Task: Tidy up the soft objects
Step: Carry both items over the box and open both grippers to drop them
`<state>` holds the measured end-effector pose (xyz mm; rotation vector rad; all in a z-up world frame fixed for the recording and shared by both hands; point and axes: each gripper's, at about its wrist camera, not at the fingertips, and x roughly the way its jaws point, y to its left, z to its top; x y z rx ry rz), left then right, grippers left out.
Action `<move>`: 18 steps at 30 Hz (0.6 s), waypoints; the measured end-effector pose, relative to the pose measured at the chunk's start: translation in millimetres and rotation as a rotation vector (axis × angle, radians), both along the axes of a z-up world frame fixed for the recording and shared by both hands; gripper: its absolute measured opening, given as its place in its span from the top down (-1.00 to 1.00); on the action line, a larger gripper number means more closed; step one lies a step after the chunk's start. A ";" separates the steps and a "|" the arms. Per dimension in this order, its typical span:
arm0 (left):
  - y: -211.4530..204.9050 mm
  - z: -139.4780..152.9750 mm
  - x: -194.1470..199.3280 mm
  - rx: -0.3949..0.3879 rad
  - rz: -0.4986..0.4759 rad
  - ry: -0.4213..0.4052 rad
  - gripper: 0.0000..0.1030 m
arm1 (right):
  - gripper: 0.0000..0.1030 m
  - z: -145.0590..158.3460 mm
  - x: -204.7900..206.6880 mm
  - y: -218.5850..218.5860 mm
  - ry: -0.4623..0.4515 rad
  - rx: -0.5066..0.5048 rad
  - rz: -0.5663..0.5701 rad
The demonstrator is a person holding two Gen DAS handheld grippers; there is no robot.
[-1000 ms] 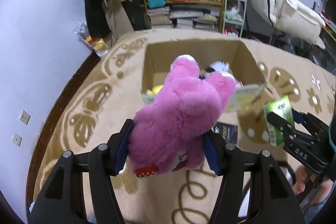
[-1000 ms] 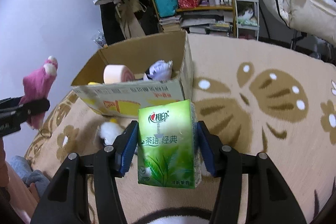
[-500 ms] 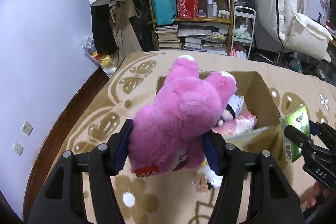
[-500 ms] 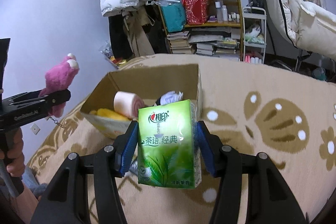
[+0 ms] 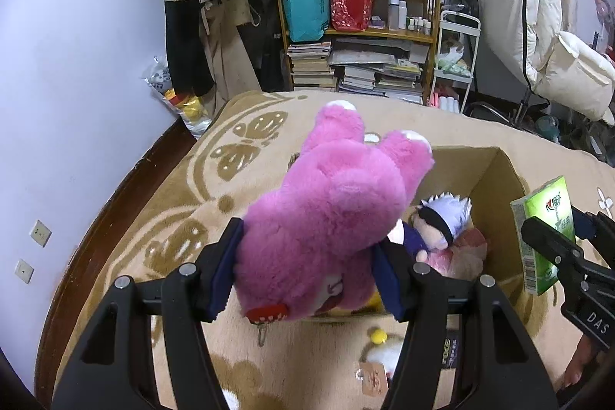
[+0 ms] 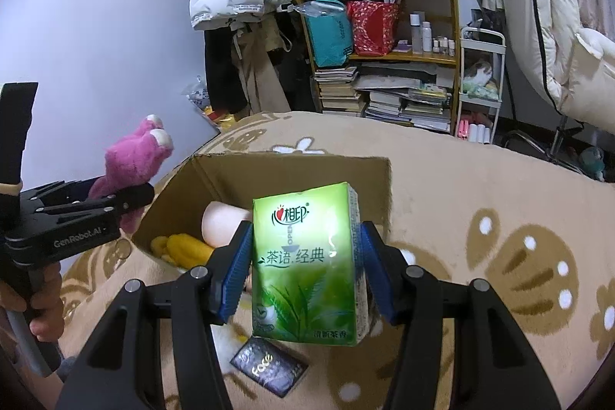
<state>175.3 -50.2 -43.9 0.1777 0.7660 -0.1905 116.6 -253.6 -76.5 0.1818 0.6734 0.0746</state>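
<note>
Both loads now hang over cardboard box (image 5: 496,195) holding doll (image 5: 442,221).

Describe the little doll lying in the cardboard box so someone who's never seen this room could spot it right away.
Find the open cardboard box on the beige patterned rug in front of the bookshelf. Inside, just beyond the pink plush in the left gripper, lies a small doll. It alone has spiky pale lavender hair and a black blindfold.
</note>
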 end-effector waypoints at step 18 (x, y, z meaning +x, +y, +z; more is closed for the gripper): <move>-12.7 -15.0 24.6 -0.025 -0.041 0.048 -0.24 | -0.14 -5.2 34.0 1.2 0.032 0.020 0.001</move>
